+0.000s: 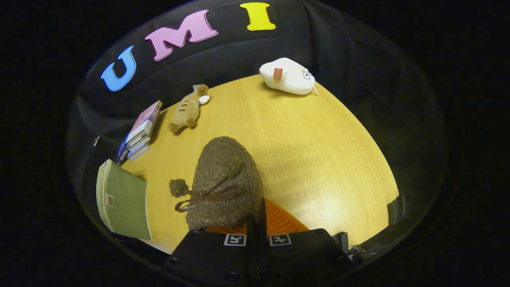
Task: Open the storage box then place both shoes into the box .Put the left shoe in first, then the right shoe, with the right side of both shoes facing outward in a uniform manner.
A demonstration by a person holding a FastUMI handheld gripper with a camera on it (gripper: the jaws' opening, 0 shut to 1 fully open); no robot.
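A brown fuzzy shoe with a ribbon bow and two pom-poms points away from me, its toe toward the far side of the wooden table. My gripper is shut on the shoe's near rim, the fingers almost touching each other. The shoe's near end lies over the left finger and hides its tip. A green storage box with pale sides stands to the left of the shoe, its lid down. Whether the shoe rests on the table or hangs just above it, I cannot tell.
A stack of books lies beyond the green box. A brown plush toy rests behind the shoe, and a white plush toy sits at the table's far edge. Bare tabletop spreads to the right of the fingers.
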